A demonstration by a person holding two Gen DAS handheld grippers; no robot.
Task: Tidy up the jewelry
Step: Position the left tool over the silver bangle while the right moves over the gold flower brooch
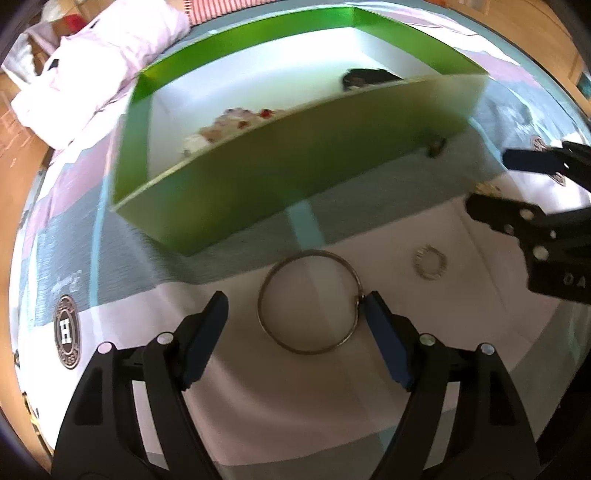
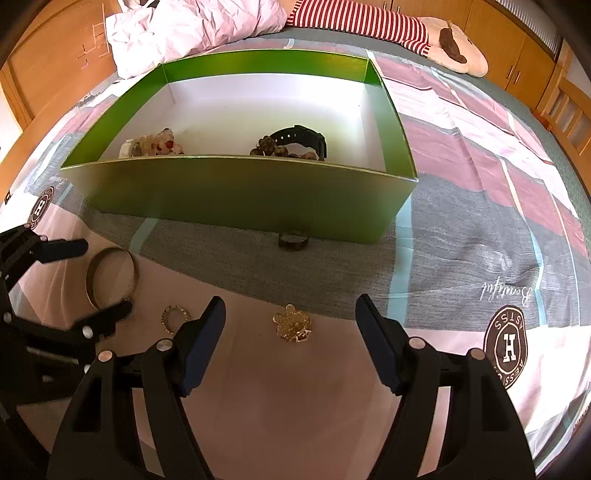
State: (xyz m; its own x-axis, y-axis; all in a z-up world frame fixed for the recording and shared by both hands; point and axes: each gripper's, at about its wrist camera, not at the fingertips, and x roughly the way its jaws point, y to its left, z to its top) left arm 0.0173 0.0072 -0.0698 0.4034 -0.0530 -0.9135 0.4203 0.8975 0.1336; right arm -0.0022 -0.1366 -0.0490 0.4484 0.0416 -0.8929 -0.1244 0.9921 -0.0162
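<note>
Bed: a patchwork bedspread (image 2: 461, 236) in pink, grey and white carries everything; round badges with an H are printed on it.
Far left: a crumpled white quilt (image 2: 192, 26) lies beyond the box.
Left gripper (image 1: 295, 314): its jaws stand wide apart, pointing steeply down over the white patch; nothing is clamped.
Bangle (image 1: 309, 302): a thin metal ring lying flat on the bed between the left gripper's fingers; the right finger's tip sits just at its rim, the left finger is apart from it. In the right wrist view it shows at the left, beside the left gripper.
Small ring (image 1: 430, 263): a sparkly little hoop on the bed, right of the bangle and near the right gripper's left finger.
Box (image 2: 236, 199): a green open box with a white inside, on the bed at the far side of both grippers.
Inside box, left: a pale beaded bracelet (image 2: 155, 146) with red beads.
Inside box, right: a black watch (image 2: 303, 138) and brown beads (image 2: 269, 147) against the near wall.
Dark ring (image 2: 293, 240): lies on the grey patch just outside the box's near wall.
Right gripper (image 2: 290, 321): jaws wide apart, gripping nothing.
Flower brooch (image 2: 292, 323): a golden, flower-shaped piece lying on the bed between the right gripper's fingertips, touching neither.
Far right: a striped soft toy (image 2: 424, 33) lies at the bed's far edge.
</note>
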